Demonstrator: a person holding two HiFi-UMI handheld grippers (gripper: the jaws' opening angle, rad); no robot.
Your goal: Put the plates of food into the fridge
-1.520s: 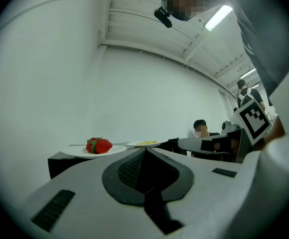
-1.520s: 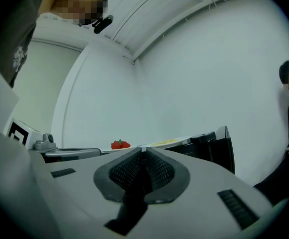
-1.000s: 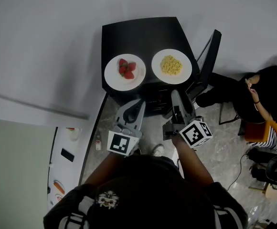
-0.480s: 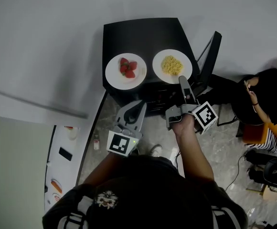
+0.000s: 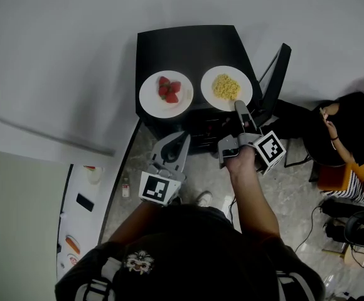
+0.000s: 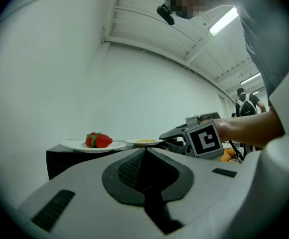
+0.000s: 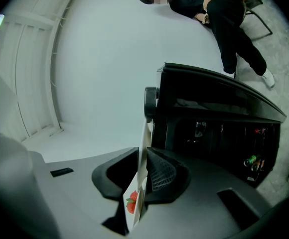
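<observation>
Grey right gripper [image 5: 239,107], centre frame: jaws have just been closing and clamp the near rim of the round white plate of yellow food [image 5: 207,88]. Grey left gripper [image 5: 182,137], lower centre: fully closed, empty.

A person in black [image 5: 336,130] sits near floor cables [image 5: 312,226].

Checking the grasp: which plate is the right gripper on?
The yellow-food plate, right of the strawberry plate; the right gripper's jaws have just closed on its rim.

Two plates [image 5: 150,99] [image 5: 208,83]; two claws [image 5: 183,135] [image 5: 238,106]; one fridge [image 5: 188,46]
</observation>
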